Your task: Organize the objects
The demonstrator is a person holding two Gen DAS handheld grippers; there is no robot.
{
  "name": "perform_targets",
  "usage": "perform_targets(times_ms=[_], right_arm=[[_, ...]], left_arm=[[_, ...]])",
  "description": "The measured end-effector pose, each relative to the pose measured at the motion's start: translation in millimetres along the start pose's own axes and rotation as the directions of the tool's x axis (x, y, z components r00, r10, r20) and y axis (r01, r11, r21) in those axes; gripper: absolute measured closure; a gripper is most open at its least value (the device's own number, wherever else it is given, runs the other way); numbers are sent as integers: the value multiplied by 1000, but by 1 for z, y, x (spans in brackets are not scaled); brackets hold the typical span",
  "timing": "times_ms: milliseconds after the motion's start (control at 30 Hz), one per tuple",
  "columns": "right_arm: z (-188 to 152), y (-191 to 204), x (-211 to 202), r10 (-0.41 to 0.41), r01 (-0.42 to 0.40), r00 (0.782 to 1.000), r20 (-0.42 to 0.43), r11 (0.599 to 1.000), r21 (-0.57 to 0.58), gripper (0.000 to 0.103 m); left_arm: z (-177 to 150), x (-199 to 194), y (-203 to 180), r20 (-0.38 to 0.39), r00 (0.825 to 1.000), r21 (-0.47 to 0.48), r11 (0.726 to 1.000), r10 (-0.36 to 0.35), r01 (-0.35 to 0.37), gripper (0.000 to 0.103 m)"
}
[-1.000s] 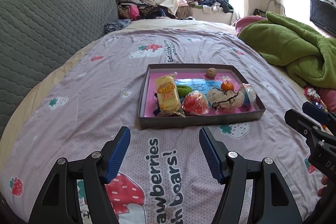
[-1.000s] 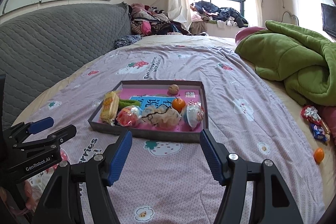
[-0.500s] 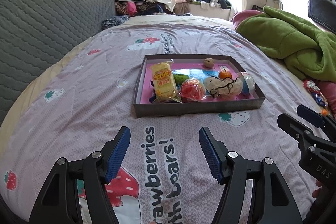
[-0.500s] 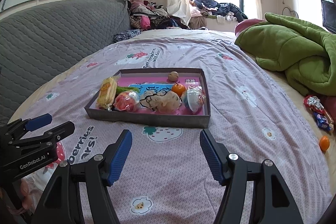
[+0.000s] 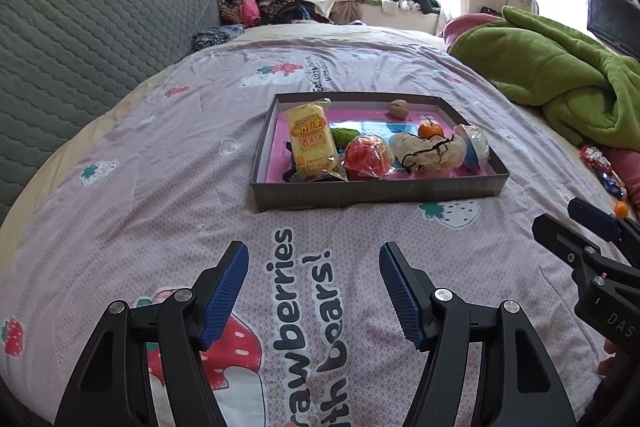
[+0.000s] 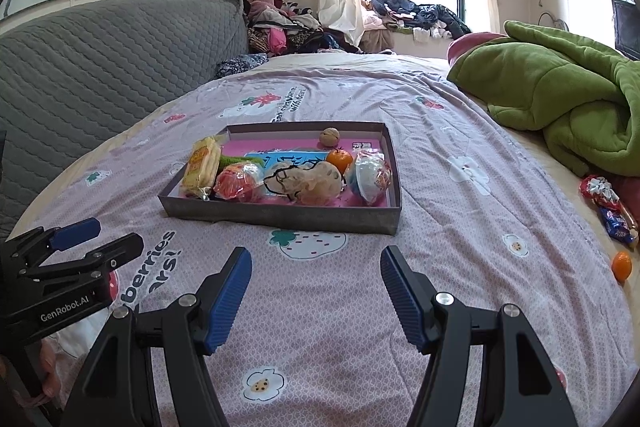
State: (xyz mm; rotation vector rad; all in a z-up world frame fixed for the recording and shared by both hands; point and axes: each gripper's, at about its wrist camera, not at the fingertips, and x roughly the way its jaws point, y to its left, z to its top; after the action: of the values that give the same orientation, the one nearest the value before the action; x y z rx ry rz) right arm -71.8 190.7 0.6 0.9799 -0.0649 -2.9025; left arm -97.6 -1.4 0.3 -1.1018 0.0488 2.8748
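A shallow grey box (image 5: pixel 376 193) (image 6: pixel 280 217) with a pink floor lies on the bed. In it are a yellow snack pack (image 5: pixel 312 143) (image 6: pixel 200 167), a red wrapped ball (image 5: pixel 366 157) (image 6: pixel 236 183), a beige pouch with a black cord (image 5: pixel 428 151) (image 6: pixel 308 181), a small orange (image 5: pixel 430 129) (image 6: pixel 339 159), a walnut (image 5: pixel 398 108) (image 6: pixel 329 136) and a white and blue wrapped ball (image 5: pixel 476 147) (image 6: pixel 372 177). My left gripper (image 5: pixel 314 267) hangs open over the sheet, short of the box. My right gripper (image 6: pixel 316 271) is open too, with nothing between its fingers.
A green blanket (image 6: pixel 560 99) is heaped on the right of the bed. Loose candy wrappers (image 6: pixel 608 207) and another small orange (image 6: pixel 622 265) lie near the right edge. A grey quilted headboard (image 6: pixel 100 67) runs along the left. Clothes are piled by the window.
Both grippers have sunk a little toward the sheet, so the box sits higher in both views. Both still stand open and hold nothing.
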Motion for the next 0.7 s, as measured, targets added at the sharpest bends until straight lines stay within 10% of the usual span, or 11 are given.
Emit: perform_targets(times_ms=[700], right_arm=[[-26, -6, 12, -28, 28, 1000, -8, 1000, 11, 37]], left_arm=[[-17, 15, 3, -10, 1000, -12, 1000, -7, 7, 33]])
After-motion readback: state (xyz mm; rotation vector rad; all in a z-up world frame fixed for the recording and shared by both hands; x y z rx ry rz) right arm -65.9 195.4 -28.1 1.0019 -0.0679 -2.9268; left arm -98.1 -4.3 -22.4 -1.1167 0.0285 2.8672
